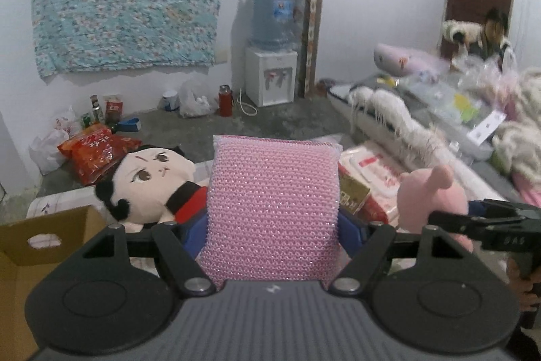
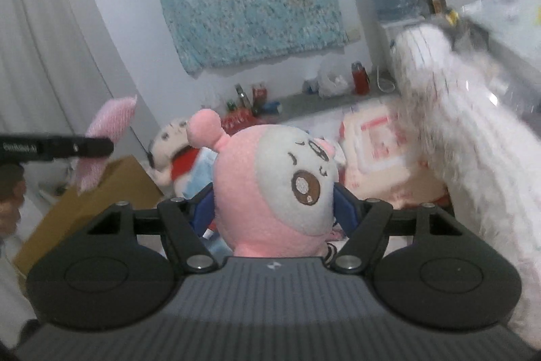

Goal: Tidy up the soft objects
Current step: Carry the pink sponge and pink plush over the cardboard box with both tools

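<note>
While gripped, pink knit sponge (image 1: 270,208), upright.

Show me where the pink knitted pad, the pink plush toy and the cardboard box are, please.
pink knitted pad (image 1: 272,212): left wrist view, middle of its knit face.
pink plush toy (image 2: 270,188): right wrist view, on its head.
cardboard box (image 1: 50,225): left wrist view, its flap beside the handle hole.

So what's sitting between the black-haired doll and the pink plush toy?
In the left wrist view, the pink knitted sponge, clamped in the left gripper, stands between the black-haired doll and the pink plush toy.
</note>
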